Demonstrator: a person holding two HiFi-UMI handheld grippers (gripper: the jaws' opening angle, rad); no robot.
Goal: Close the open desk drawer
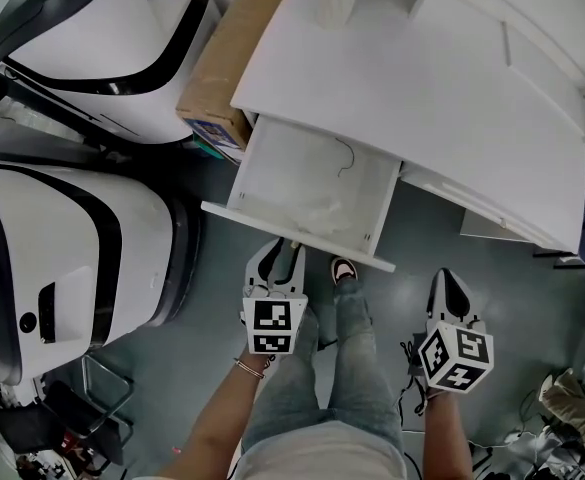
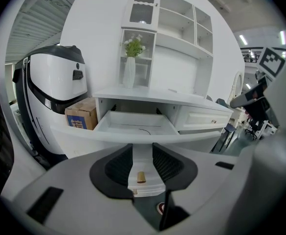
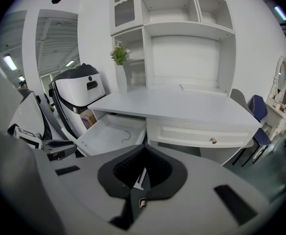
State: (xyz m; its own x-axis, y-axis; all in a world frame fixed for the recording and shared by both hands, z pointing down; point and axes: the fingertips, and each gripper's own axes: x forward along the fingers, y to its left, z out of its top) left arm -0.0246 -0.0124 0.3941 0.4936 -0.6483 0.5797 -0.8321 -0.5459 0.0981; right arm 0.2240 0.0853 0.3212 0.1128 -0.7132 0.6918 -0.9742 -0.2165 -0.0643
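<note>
- The drawer (image 1: pixel 277 163) is pulled well out from under the worktop's (image 1: pixel 402 78) front edge, near its left corner. Its front panel faces me and its long side runs along that edge.
- Inside lies a thin curved wire (image 1: pixel 344 156) near the back. There is also a faint crumpled patch toward the front that I cannot identify.
- My left gripper (image 1: pixel 277 258) sits just in front of the panel. Its fingers are spread wide with the small brass knob (image 2: pixel 141 177) between them, and the pads are clear of it.
- My right gripper (image 1: pixel 450 286) hangs off to the right, apart from the drawer. Its fingers are drawn together to a narrow slit with nothing in them.
- My shoe (image 1: pixel 344 269) is on the floor just under the panel.
- A second drawer with its own knob (image 3: pixel 212 140) sits closed to the right.
- A cardboard box (image 1: pixel 227 63) stands against the desk's left side, just beside the open drawer.
- Two white-and-black machines (image 1: pixel 62 258) stand further left.
- A vase with a plant (image 2: pixel 129 72) stands at the worktop's back left corner.
</note>
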